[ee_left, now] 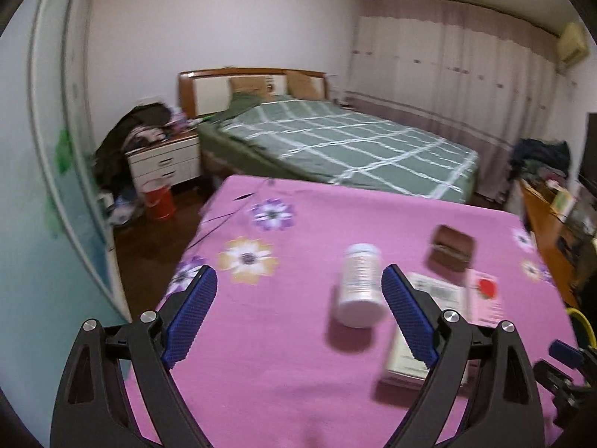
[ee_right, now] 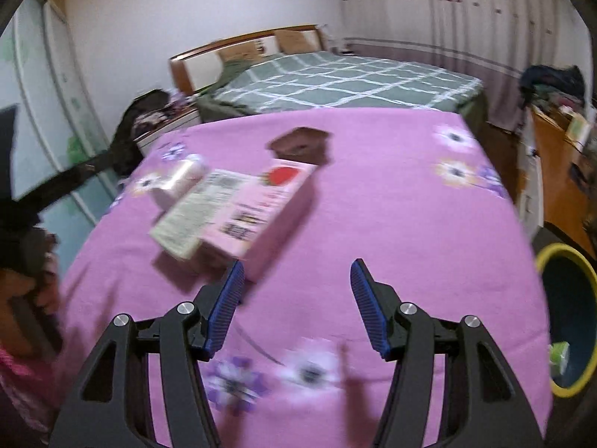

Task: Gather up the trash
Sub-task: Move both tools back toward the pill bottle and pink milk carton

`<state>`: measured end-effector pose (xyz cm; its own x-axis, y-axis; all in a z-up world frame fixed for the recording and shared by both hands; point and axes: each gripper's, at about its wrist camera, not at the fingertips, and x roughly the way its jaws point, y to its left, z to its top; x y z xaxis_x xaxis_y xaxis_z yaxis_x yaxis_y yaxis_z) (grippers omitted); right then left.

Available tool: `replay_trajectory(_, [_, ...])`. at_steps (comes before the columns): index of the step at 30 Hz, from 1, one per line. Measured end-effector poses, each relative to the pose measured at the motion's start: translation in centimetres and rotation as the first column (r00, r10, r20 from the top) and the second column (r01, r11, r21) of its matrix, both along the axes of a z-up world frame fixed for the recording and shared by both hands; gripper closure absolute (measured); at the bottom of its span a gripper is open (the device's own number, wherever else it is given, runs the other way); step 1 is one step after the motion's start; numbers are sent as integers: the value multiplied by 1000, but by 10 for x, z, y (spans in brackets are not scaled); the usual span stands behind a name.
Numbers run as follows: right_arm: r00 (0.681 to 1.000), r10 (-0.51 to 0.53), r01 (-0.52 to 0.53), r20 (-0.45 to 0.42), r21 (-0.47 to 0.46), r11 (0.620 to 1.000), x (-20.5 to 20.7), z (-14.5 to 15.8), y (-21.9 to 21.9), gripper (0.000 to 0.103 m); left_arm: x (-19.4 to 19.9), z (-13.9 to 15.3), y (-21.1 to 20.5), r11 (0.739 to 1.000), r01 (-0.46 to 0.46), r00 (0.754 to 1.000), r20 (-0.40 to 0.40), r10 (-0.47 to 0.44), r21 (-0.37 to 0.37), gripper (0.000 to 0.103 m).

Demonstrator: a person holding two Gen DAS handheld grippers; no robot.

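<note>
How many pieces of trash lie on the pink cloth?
4: a white bottle at left, a pale carton beside it, a pink strawberry carton alongside, and a brown box behind. Others may be hidden.

I log a cloth-covered table (ee_left: 291, 336) in front of my grippers, carrying a toppled bottle (ee_left: 359, 287), a carton (ee_right: 257, 205) lying just right of it, a flat packet (ee_right: 194, 212) against the carton's left side, and a small box (ee_left: 452, 248) behind them. The bed (ee_left: 335, 142) stands beyond the table, a nightstand (ee_left: 164, 160) to its left. A bin (ee_right: 567, 321) sits right of the table.
</note>
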<state>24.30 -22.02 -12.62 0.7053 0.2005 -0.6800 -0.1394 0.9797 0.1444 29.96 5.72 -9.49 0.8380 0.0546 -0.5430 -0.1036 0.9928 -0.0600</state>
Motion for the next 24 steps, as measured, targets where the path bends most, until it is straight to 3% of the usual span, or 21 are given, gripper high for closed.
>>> replay_trajectory(5, [999, 31, -32, -40, -34, 999, 16, -4, 38, 46, 13, -19, 18, 998, -21, 1000, -25, 20, -58, 14])
replay_trajectory(10, [997, -3, -1, -83, -51, 999, 31, -12, 45, 46, 16, -25, 18, 999, -24, 1000, -15, 23, -40, 14])
replay_trajectory(18, [971, -218, 215, -97, -42, 976, 37, -17, -20, 46, 16, -29, 8, 998, -37, 999, -33, 36, -43, 13])
replay_trajectory(24, [995, -91, 92, -39, 5, 996, 31, -10, 1, 42, 15, -31, 4, 999, -27, 999, -28, 27, -27, 13])
